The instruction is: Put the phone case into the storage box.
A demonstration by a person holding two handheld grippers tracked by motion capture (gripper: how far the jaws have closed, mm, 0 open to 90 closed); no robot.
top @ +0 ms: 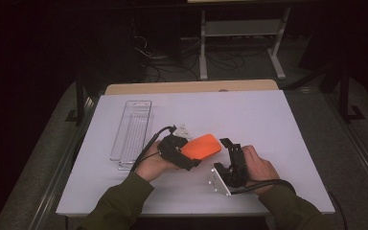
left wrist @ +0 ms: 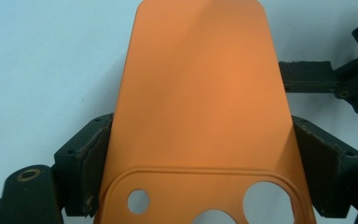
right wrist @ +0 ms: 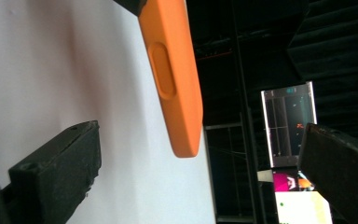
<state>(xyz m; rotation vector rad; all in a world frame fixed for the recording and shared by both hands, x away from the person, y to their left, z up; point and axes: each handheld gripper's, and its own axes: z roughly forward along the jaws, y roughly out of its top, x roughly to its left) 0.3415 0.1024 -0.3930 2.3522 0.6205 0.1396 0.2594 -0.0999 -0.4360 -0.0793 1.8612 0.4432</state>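
Observation:
An orange phone case [top: 202, 146] hangs just above the white table top, and my left gripper [top: 186, 154] is shut on its camera-hole end. In the left gripper view the two black pads press the case [left wrist: 200, 93] from both sides, with my left gripper [left wrist: 200, 158] at its lower part. My right gripper [top: 230, 146] stands open just right of the case's free end. In the right gripper view the case [right wrist: 172, 79] reaches down from the top, ahead of my right gripper [right wrist: 200, 168] and apart from both jaws. One right finger [left wrist: 307, 77] shows beside the case.
A long clear plastic tray [top: 132, 132] lies at the left of the white table cover [top: 249, 115]. A small pale object [top: 184, 130] sits just behind my left hand. Beyond the table's wooden back edge [top: 191, 87] are dark floor, cables and a white frame.

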